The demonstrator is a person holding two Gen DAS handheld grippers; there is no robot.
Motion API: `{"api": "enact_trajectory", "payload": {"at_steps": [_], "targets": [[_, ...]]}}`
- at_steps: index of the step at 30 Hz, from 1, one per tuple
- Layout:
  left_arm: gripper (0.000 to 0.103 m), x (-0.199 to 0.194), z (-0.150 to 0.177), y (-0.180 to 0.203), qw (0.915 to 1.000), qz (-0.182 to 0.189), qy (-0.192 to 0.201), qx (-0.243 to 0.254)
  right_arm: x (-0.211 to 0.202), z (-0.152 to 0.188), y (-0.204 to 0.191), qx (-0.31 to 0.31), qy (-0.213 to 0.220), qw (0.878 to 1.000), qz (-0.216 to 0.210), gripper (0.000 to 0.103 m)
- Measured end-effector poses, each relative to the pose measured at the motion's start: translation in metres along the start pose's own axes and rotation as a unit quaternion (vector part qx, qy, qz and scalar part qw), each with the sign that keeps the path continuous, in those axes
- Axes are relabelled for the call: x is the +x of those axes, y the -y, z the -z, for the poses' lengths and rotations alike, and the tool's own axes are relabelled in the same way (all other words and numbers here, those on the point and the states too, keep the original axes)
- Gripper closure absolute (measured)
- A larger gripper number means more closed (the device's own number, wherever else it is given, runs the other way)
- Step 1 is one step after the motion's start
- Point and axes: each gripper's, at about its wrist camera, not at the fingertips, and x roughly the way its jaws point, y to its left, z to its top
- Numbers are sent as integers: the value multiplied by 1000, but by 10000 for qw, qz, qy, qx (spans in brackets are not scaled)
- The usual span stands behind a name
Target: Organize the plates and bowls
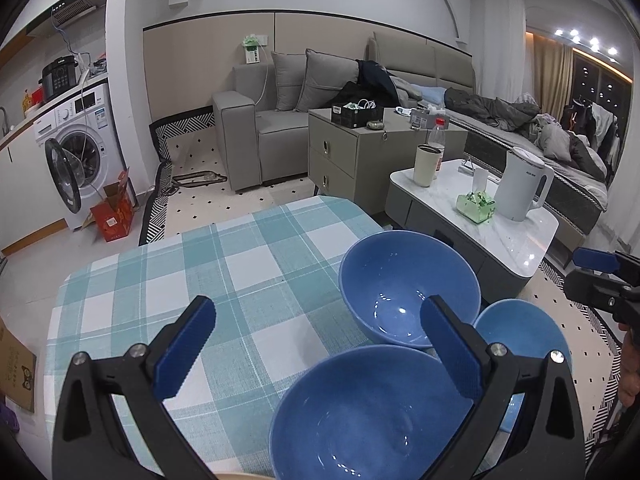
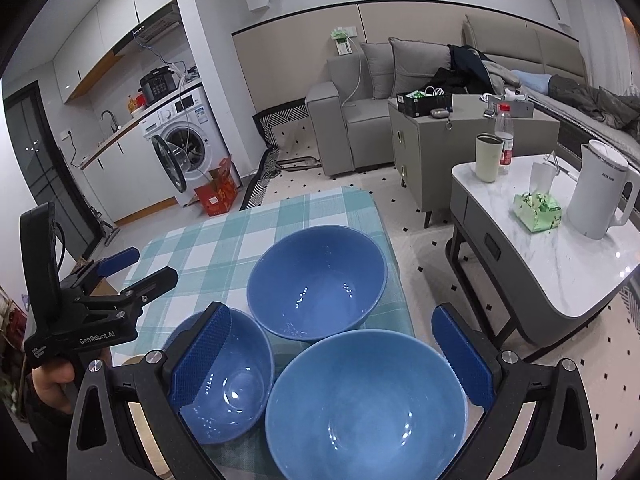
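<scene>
Three blue bowls stand close together at the right end of the table with the teal plaid cloth. The right wrist view shows a far large bowl, a near large bowl and a smaller bowl on the left. My right gripper is open above them, its left pad in front of the smaller bowl's rim. My left gripper is open and holds nothing, over a near bowl and the far bowl. Its right finger partly hides another bowl. Each gripper appears in the other's view: right gripper, left gripper.
A marble-top coffee table stands right of the plaid table, carrying a white kettle, a green tissue pack, a cup and a bottle. Behind are a grey cabinet, a sofa and a washing machine. The cloth's left half is bare.
</scene>
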Motion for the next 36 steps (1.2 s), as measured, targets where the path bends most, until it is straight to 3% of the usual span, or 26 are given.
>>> {"api": "enact_trajectory", "payload": {"at_steps": [21,30,36], "targets": [[0,60,-15,-5,9986,75,-510,86,70,-13,23,369,-773,9962,-140,1],[0,81,-18,-9,9975,160,-685,-47,96,-16,30,383,-997,9942,-90,7],[0,93,-17,-2,9962,134,-850,142,113,-16,37,411,-1226,9915,114,11]]}}
